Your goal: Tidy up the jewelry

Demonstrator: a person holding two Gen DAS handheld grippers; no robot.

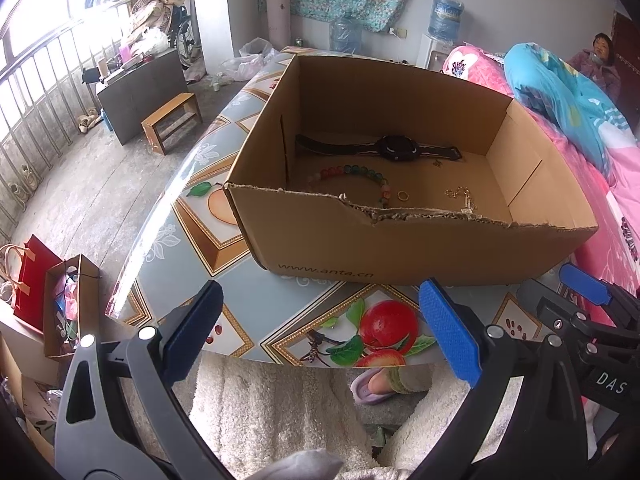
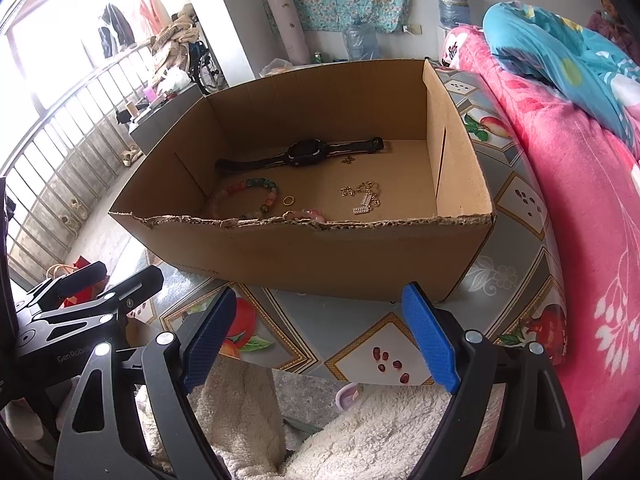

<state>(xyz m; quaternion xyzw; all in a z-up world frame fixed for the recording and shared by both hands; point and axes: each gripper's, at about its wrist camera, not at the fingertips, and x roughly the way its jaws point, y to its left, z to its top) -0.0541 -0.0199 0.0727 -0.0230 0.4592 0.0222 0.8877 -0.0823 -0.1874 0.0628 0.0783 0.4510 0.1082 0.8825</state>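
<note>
Both grippers parked short of the cardboard box (image 2: 304, 256), above the near edge of the tabletop (image 2: 352, 340), angled down toward the carton. Left gripper (image 1: 320, 332) with fingers (image 1: 450, 336) spread wide, nothing between them but the fruit-patterned cloth below. Right gripper (image 2: 316, 336) likewise wide, fingers (image 2: 430, 340) empty, blue pads facing each other across bare tabletop. Probably a waiting pose: held back and open so either one can dip over the torn front wall without snagging it.

Jewelry all inside the box, beyond and above the fingertips in both views. Black watch (image 2: 300, 154) stretched flat along the far wall, strap laid out straight, likely placed there to keep its length out of the way. Nearer than the watch, ahead of the right gripper's left finger, a multicoloured bead bracelet (image 2: 248, 196) in a loose loop; just beside it a small gold ring (image 2: 289, 200). A pink bead bracelet (image 2: 308, 214) partly hidden behind the ragged front rim. More in line with the gap between the fingers, a gold chain (image 2: 366, 196) bunched in a heap, and a tiny gold piece (image 2: 347, 160) near the watch strap, too small to identify.

Pieces well apart from each other, no tangling visible apart from the chain's own bunching; looks close to sorted.
</note>
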